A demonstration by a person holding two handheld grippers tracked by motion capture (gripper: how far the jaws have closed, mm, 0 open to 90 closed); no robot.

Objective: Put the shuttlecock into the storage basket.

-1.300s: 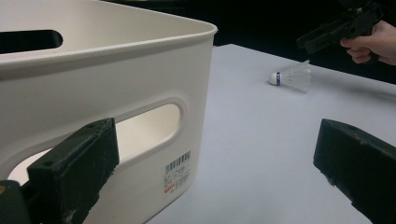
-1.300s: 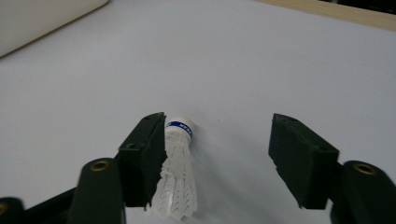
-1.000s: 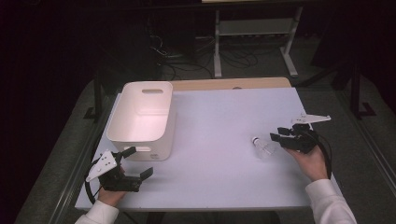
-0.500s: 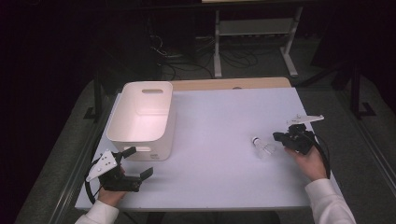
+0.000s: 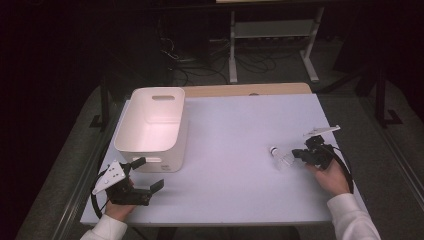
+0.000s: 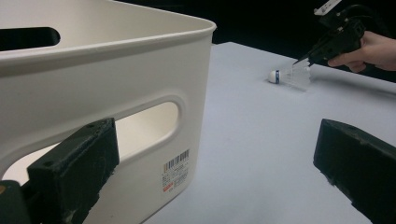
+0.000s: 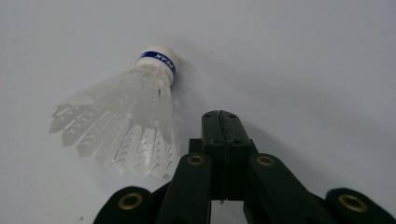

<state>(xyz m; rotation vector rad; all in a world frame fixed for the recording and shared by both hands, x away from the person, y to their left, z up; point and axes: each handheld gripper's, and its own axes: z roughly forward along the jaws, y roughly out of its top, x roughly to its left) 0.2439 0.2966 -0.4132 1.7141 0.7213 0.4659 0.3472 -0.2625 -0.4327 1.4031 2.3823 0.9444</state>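
A white plastic shuttlecock (image 5: 280, 157) with a blue-banded cork lies on its side on the white table (image 5: 235, 125), at the right. In the right gripper view the shuttlecock (image 7: 130, 126) lies just left of my right gripper (image 7: 219, 116). The two black jaws are pressed together with nothing visible between them. My right gripper (image 5: 296, 154) points left at the skirt's open end. My left gripper (image 5: 149, 173) rests at the table's front left, jaws wide apart and holding nothing, by the near corner of a white bin (image 5: 150, 92). The left gripper view looks across at the shuttlecock (image 6: 292, 75) and my right gripper (image 6: 299, 60).
The bin (image 6: 116, 70) has cut-out handles and a barcode label on its near wall, and looks empty inside. A wooden strip (image 5: 250, 90) runs along the table's far edge. Beyond it, in the dark, stands a metal frame (image 5: 270, 35) with cables on the floor.
My right gripper has dipped slightly toward the shuttlecock and its jaws have come together. The shuttlecock lies where it did. My left gripper has not moved.
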